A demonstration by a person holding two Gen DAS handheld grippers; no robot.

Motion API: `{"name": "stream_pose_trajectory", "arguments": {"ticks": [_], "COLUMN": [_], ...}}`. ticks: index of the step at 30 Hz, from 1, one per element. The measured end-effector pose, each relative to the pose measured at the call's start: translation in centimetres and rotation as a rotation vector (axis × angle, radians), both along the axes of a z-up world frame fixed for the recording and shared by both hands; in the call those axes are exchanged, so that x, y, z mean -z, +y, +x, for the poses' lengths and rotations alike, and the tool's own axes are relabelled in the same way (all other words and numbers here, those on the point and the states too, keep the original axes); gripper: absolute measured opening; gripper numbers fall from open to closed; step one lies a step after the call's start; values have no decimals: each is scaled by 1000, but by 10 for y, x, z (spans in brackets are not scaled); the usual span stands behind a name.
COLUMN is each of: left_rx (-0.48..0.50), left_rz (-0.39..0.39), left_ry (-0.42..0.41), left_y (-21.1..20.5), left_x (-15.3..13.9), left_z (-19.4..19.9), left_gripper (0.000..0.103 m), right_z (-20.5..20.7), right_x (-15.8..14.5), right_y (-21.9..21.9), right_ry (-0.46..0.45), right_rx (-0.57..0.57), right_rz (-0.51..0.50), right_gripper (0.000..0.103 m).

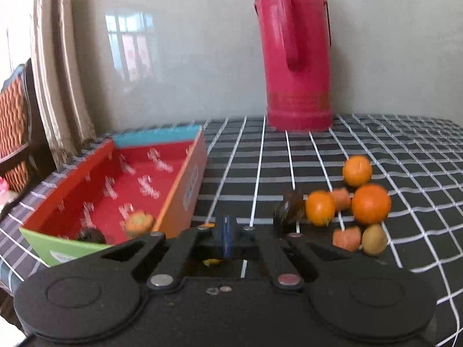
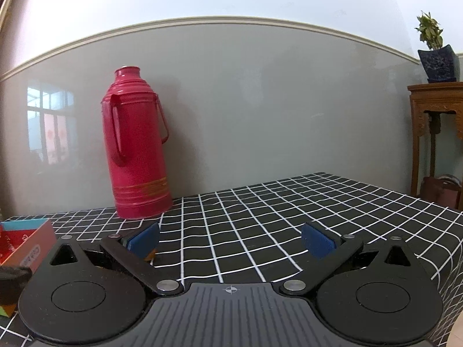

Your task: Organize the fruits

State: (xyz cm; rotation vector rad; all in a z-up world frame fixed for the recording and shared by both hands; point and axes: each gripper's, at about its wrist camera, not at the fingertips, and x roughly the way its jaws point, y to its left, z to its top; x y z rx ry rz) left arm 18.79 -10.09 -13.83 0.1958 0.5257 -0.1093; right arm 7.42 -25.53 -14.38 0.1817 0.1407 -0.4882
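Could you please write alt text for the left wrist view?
The shut, empty left hand-held gripper points between an open red cardboard box holding two fruits and a loose fruit cluster, including a round orange, on black grid-checked tablecloth; a tall pink thermos stands behind.

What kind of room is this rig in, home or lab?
Most likely a home living or dining room. A table under a black checked cloth stands against a panelled wall, with a red thermos flask on it; to the side, a carved wooden stand bears a potted plant.
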Motion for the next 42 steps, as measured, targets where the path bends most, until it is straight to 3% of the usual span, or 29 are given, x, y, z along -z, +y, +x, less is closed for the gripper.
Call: {"name": "stream_pose_trajectory", "arguments": {"ticks": [3,5,7,11,16,24,34,37,42], "left_rx": [27,49,57,53,-14,-73,-64,-73,-64], "left_rz": [84,99,115,129,133,95,60,35,62], "left_ry": [-46,-45,-62,-113,-86,6,35,40,13], "left_y": [-12,-16,-19,-21,-14,2,-9,-9,-12], "left_x": [9,13,13,7,8,12,15,16,17], "left_z": [-11,-16,-22,-27,-19,1,19,23,17], "left_gripper": [0,0,15,17,26,27,31,22,22], "right_z": [1,1,1,1,1,4,2,2,4], "right_x": [0,0,0,0,0,1,3,3,4], "right_y": [4,5,4,2,4,6,10,7,3], "right_ry": [1,-2,-4,-3,-2,-1,6,8,10], "right_rx": [-12,-14,-17,-19,-23,-38,-59,-57,-56], "right_rz": [-7,-16,-14,9,-4,-1,-29,-27,-14], "right_gripper": [103,103,103,103,103,103,103,103,103]}}
